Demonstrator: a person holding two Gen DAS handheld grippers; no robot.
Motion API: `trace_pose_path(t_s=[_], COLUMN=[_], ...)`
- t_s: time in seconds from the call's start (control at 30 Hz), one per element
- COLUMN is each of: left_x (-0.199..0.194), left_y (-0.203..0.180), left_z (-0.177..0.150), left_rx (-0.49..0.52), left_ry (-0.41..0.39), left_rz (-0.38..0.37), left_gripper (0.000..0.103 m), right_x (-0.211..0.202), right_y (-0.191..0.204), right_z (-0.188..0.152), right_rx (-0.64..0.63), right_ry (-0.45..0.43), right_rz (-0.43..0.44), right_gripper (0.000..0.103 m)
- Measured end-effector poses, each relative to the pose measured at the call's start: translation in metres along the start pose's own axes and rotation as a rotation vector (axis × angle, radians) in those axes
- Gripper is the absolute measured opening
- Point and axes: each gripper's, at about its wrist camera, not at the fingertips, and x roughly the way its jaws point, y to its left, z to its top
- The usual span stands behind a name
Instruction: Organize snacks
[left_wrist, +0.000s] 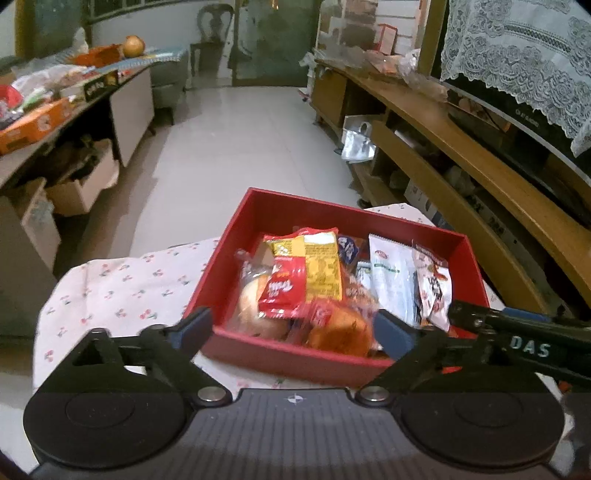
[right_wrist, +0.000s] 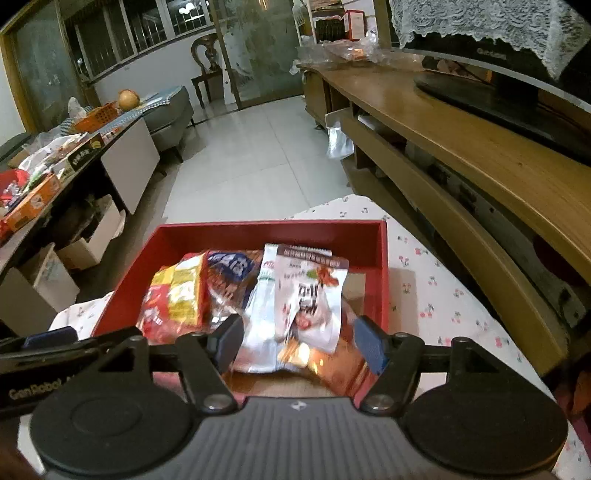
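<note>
1. Left wrist view: the left gripper (left_wrist: 291, 332) stands with jaws wide apart, nothing pinched, above the near edge of the shallow red rectangular box (left_wrist: 340, 206) on the cherry-print cloth (left_wrist: 122, 284).
2. Right wrist view: the right gripper (right_wrist: 295, 341) is likewise spread and empty, with the white foil sachet with red print (right_wrist: 314, 295) lying loose between its fingers.
3. Location: all snacks lie piled inside the box, yellow-and-red crinkly packet (left_wrist: 314, 266) at left, sachets at right.
4. Handling: packets are probably light, soft, slippery film; contents likely crush.
5. Grip point: take a flat sealed edge, not the filled middle.
</note>
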Motion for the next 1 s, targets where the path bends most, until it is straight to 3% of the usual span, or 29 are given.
trace_pose_path(t_s=[0.23,0.47,0.83,1.0], left_x=[-0.027,-0.045,-0.077,-0.077], left_y=[0.001,0.011,0.015,0.014], left_z=[-0.022,-0.04,-0.077,-0.094], left_rx=[0.017,-0.038,0.004,0.007], left_ry=[-0.043,-0.031,-0.028,0.019], left_rz=[0.061,0.069,0.123,0.082], left_gripper=[0.103,0.103,0.103,0.103], right_x=[-0.036,-0.067,-0.097,-0.104], right_y=[0.002,-0.002,0.007,0.012], right_z=[-0.024,-0.05,-0.09,-0.107], right_rx=[0.001,0.015,-0.025,-0.045], right_ry=[-0.022,-0.033,-0.026,-0.014], right_rz=[0.008,0.029,0.038,0.036], right_gripper=[0.088,0.088,0.088,0.088])
